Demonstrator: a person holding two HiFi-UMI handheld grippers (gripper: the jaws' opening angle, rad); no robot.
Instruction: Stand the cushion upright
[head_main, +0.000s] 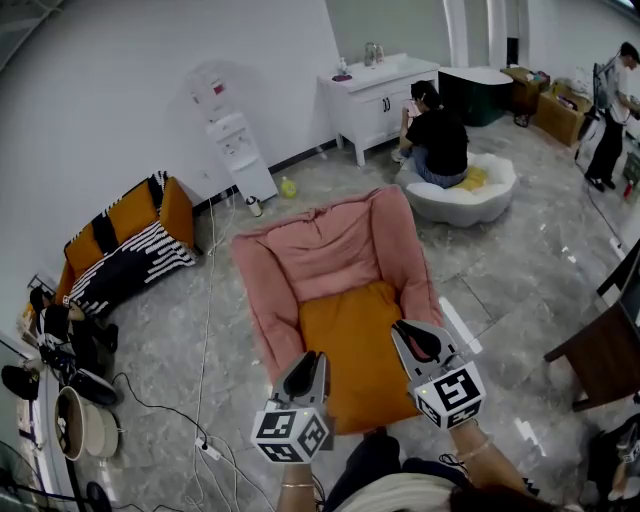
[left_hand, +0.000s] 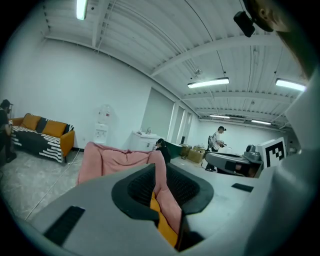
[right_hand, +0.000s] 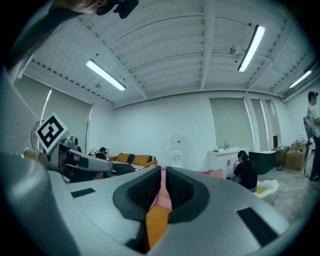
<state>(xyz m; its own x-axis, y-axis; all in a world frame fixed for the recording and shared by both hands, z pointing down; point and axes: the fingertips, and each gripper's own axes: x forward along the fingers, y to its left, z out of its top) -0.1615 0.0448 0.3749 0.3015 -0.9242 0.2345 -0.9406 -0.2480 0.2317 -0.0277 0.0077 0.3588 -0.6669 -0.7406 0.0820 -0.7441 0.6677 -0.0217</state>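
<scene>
An orange cushion (head_main: 352, 345) lies flat on the seat of a pink floor sofa (head_main: 330, 245) in the middle of the head view. My left gripper (head_main: 308, 365) hovers over the cushion's near left corner, and its jaws stand slightly apart with nothing gripped. My right gripper (head_main: 420, 338) is at the cushion's right edge beside the pink arm, with its jaws a narrow slit apart. In the left gripper view the pink arm (left_hand: 162, 182) and the orange cushion (left_hand: 165, 227) show through the gap. In the right gripper view the pink sofa (right_hand: 162, 192) and the cushion (right_hand: 156, 225) fill the slit.
A person in black (head_main: 437, 140) sits on a white seat (head_main: 470, 200) behind the sofa. A white cabinet (head_main: 375, 90) and a water dispenser (head_main: 238, 150) stand at the wall. An orange-and-black couch (head_main: 125, 245) is at left, cables (head_main: 205, 400) cross the floor, and a dark table (head_main: 605, 350) is at right.
</scene>
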